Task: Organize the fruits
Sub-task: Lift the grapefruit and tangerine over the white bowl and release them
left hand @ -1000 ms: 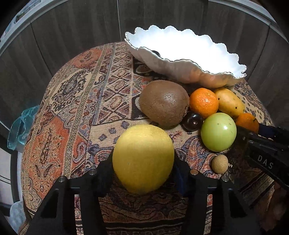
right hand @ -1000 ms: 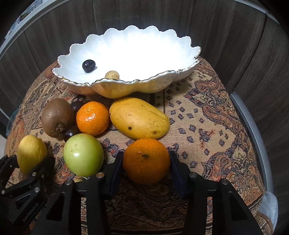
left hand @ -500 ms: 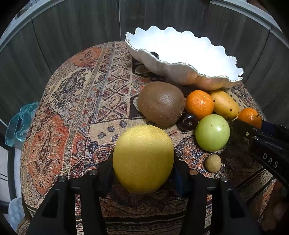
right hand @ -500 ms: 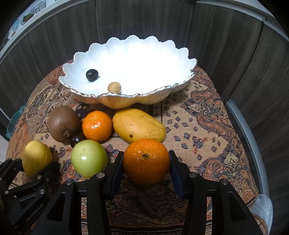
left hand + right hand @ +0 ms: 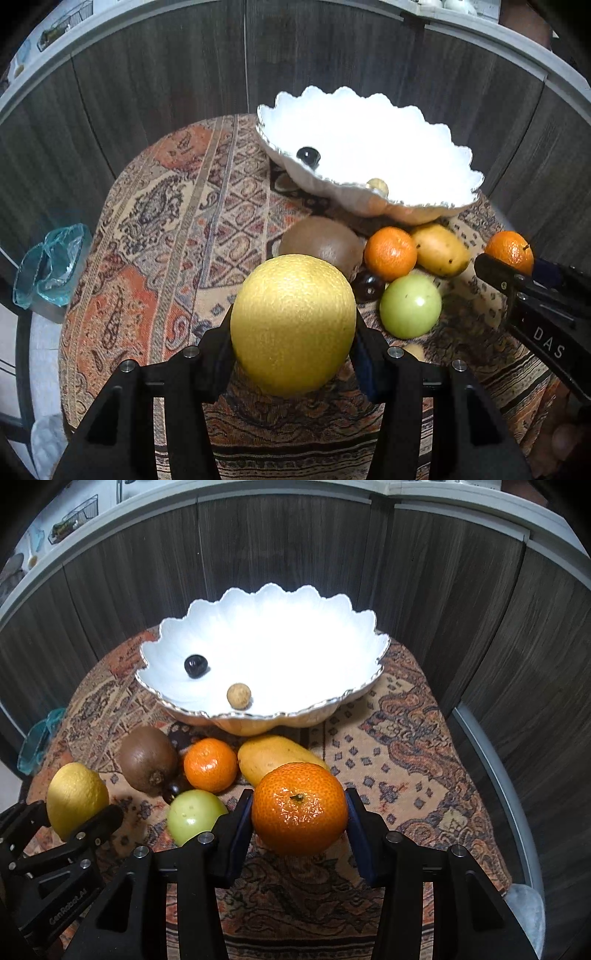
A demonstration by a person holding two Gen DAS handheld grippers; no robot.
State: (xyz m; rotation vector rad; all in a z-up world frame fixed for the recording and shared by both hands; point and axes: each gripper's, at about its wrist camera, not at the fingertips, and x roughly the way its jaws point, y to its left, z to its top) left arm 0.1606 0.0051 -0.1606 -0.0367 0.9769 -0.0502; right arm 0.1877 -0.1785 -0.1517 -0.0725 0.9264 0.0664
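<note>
Two tools grip fruit: left tool (image 5: pixel 293 363) lemon (image 5: pixel 293 328), right tool (image 5: pixel 299 840) tangerine (image 5: pixel 300 808); patterned tablecloth (image 5: pixel 406 746), dark wood panels (image 5: pixel 280 546).

The left gripper (image 5: pixel 293 354) now carries the yellow lemon (image 5: pixel 293 325) up off the patterned tablecloth (image 5: pixel 155 229), and the right gripper (image 5: pixel 299 827) likewise lifts its orange mandarin (image 5: pixel 300 808). More of the white bowl (image 5: pixel 177 701) interior shows from above than a second ago.
</note>
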